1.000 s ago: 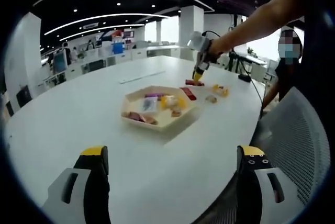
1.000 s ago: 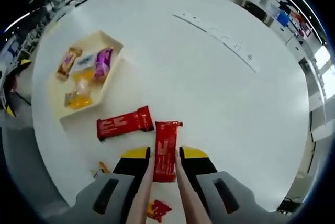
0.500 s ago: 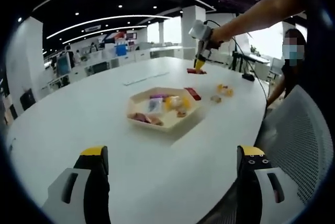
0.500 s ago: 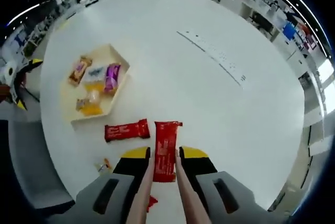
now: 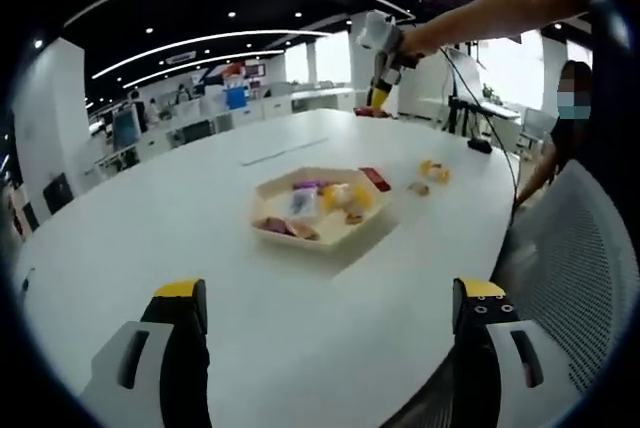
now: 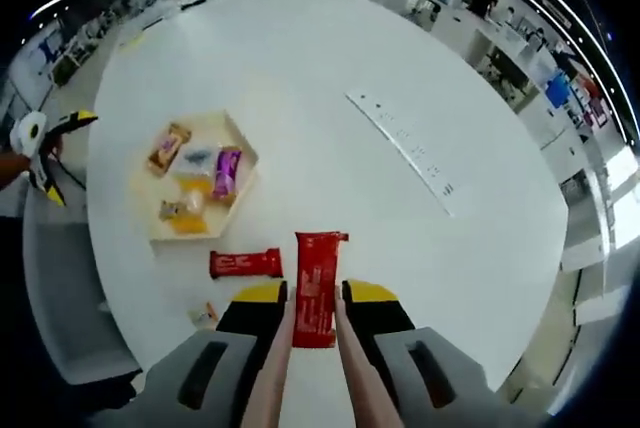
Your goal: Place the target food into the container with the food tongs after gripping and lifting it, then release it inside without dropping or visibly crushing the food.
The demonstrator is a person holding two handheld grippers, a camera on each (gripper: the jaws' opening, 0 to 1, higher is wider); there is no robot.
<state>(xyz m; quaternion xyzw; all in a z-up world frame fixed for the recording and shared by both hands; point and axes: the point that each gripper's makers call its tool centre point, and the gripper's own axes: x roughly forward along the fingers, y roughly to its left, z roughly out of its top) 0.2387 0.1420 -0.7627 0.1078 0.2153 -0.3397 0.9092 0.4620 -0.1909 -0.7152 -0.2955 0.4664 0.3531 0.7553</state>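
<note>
Lift step: right gripper point(image 6: 313, 293) tongs point(image 6: 275, 368) clamp red bar point(image 6: 316, 286), high over table point(image 6: 400, 68). Next carry to tray point(image 6: 150, 218) at 10 o'clock (release gently). Left gripper point(image 5: 330, 318) jaws apart, idle.

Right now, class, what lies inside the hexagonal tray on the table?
The hexagonal tray holds several wrapped snacks: a purple packet, an orange-brown packet, a pale packet and yellow pieces. Anything beneath them is covered.
</note>
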